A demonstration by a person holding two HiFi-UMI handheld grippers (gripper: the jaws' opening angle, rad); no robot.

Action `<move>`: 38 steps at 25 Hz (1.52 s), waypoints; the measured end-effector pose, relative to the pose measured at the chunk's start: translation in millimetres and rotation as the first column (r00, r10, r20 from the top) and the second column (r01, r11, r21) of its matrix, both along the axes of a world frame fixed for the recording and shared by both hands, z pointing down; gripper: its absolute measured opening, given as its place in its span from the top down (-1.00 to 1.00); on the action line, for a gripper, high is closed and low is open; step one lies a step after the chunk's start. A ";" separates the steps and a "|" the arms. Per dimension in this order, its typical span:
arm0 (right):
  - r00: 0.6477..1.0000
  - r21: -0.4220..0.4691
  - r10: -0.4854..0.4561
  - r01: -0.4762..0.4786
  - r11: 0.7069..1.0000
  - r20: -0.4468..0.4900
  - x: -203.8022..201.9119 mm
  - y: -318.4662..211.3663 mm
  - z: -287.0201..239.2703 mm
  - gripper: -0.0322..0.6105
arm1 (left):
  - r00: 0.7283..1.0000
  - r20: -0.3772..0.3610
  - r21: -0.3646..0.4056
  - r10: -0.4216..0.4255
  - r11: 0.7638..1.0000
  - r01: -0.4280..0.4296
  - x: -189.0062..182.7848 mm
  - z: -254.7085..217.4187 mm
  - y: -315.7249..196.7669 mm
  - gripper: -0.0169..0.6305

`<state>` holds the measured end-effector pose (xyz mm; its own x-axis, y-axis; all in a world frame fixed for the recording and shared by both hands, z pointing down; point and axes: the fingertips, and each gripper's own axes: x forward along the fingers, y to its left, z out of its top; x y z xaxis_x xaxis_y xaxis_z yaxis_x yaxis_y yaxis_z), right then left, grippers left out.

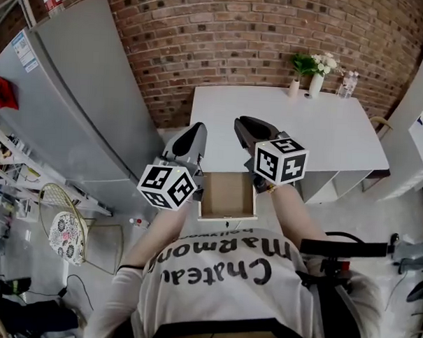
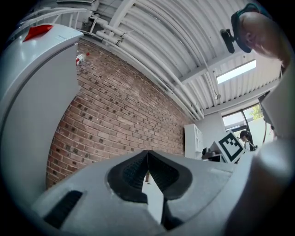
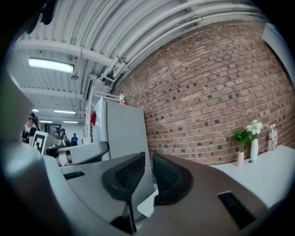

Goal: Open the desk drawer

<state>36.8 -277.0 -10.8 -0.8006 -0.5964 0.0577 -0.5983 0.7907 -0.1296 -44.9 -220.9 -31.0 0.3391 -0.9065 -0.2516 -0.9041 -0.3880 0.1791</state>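
The desk drawer point(image 1: 228, 195) stands pulled out under the front edge of the white desk point(image 1: 283, 126), and its brown bottom looks bare. Both grippers are held up above it, clear of the drawer. My left gripper point(image 1: 193, 137) hangs over the drawer's left front corner. In the left gripper view its jaws point(image 2: 147, 154) are shut tip to tip with nothing in them. My right gripper point(image 1: 250, 126) hovers over the desk's front edge. Its jaws point(image 3: 148, 159) stand a narrow gap apart, empty, pointing level at the brick wall.
A tall grey cabinet point(image 1: 81, 103) stands left of the desk. A white vase of flowers point(image 1: 317, 82), a small plant point(image 1: 298, 67) and a bottle point(image 1: 348, 83) sit at the desk's far edge. A black chair point(image 1: 348, 249) is at right, a cushioned stool point(image 1: 67, 235) at left.
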 end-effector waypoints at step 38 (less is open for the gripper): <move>0.973 -0.206 0.132 -0.171 0.964 -0.189 54.2 -19.0 136.4 0.79 | 0.987 -0.090 -0.309 -0.131 0.946 0.098 -19.7 125.8 4.9 0.90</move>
